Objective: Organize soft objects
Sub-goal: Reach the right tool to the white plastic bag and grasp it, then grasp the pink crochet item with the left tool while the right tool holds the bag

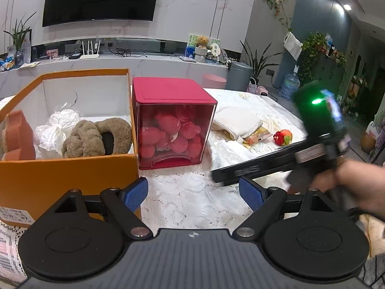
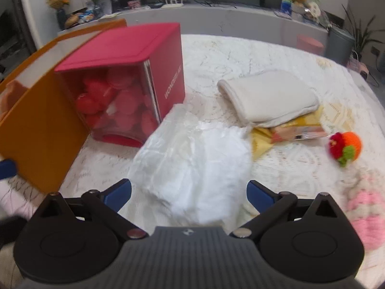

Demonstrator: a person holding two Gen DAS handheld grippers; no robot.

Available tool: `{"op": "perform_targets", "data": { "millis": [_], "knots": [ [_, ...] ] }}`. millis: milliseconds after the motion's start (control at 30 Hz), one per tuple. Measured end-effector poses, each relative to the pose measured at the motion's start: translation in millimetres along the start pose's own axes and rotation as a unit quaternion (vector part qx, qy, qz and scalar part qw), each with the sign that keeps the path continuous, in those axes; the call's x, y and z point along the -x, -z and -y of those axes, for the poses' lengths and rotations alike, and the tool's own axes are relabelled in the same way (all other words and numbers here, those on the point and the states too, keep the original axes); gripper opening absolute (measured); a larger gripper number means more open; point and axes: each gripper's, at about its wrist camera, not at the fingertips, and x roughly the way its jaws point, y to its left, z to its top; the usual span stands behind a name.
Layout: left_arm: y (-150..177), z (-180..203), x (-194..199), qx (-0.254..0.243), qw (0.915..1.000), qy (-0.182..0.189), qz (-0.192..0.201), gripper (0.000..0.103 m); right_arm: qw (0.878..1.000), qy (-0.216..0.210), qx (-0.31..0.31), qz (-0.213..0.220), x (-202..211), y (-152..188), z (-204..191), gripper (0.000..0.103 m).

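Note:
An open orange box (image 1: 67, 168) at the left holds brown fluffy earmuffs (image 1: 96, 136), crumpled white plastic (image 1: 55, 130) and an orange sponge piece (image 1: 18, 134). My left gripper (image 1: 193, 197) is open and empty above the lace cloth, beside the box's right front corner. My right gripper (image 2: 189, 196) is open, with a crumpled white plastic bag (image 2: 192, 163) lying between its fingers, not clamped. A folded cream cloth (image 2: 269, 96), a red-and-orange knitted ball (image 2: 344, 147) and a pink-and-white knitted item (image 2: 365, 207) lie on the table.
A red cube container (image 1: 173, 120) of pink and red soft pieces stands right of the orange box; it also shows in the right wrist view (image 2: 134, 84). A yellow packet (image 2: 291, 130) lies under the cream cloth. The right hand-held gripper body (image 1: 320, 134) crosses the left view.

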Motion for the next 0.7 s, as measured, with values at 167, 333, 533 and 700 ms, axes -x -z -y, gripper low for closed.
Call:
{"op": "perform_targets", "data": {
  "millis": [167, 333, 533, 700],
  "knots": [
    [-2, 1, 3, -0.006, 1.0000, 0.003, 0.007, 0.100, 1.000, 0.021, -0.006, 0.001, -23, -4, -13, 0.101],
    [-4, -1, 4, 0.002, 0.9999, 0.006, 0.009, 0.100, 0.997, 0.061, 0.027, 0.032, -22, 1, -19, 0.055],
    [-3, 2, 5, -0.004, 0.9999, 0.003, 0.011, 0.100, 0.999, 0.035, -0.015, 0.036, 0, -1, 8, 0.019],
    [0, 8, 7, -0.010, 0.9999, 0.002, 0.014, 0.100, 0.998, 0.022, -0.026, 0.044, 40, -4, 28, 0.019]
  ]
}}
